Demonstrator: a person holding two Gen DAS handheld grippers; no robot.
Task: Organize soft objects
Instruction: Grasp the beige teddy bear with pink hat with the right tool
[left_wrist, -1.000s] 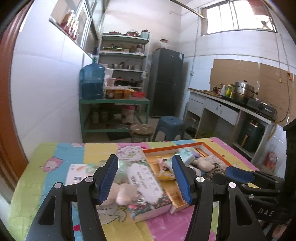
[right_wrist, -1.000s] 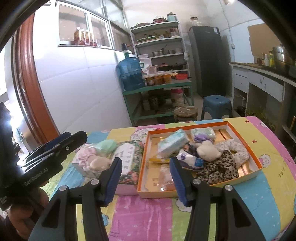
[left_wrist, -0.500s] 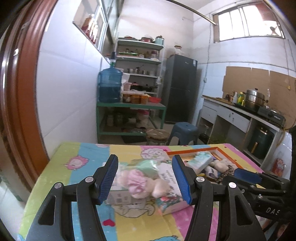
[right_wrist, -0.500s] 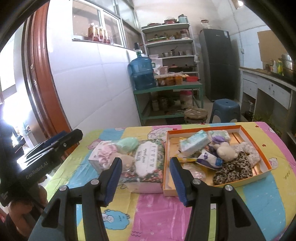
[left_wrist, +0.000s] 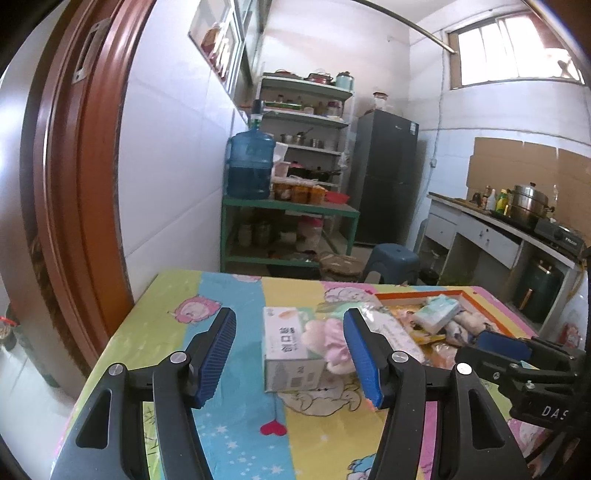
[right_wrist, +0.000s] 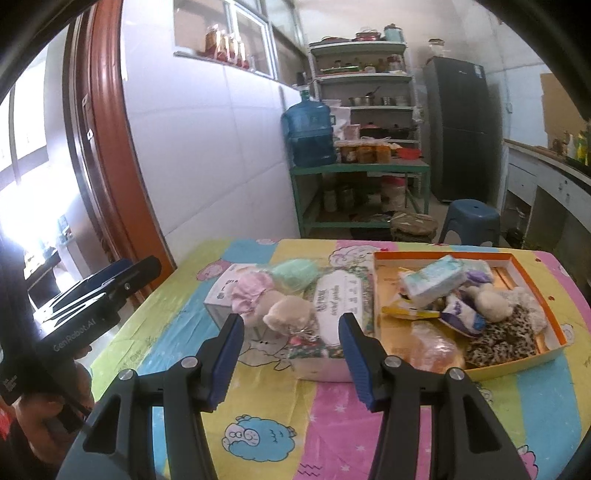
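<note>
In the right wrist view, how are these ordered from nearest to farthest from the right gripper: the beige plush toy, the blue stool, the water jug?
From the right gripper:
1. Beige plush toy, just ahead on the table.
2. Blue stool, on the floor beyond the table, right.
3. Water jug, on the green shelf, by the wall.

Left gripper (left_wrist: 290, 356) open and empty, right gripper (right_wrist: 291, 356) open and empty, both tilted downward

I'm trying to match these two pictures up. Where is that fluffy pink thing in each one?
Left wrist view: the pink fluffy thing sits centre-right, against the white box, partly behind the right blue finger.
Right wrist view: it lies left of centre, on that white box, beside a beige plush.
Shared landmark: the blue water jug on the green shelf.
</note>
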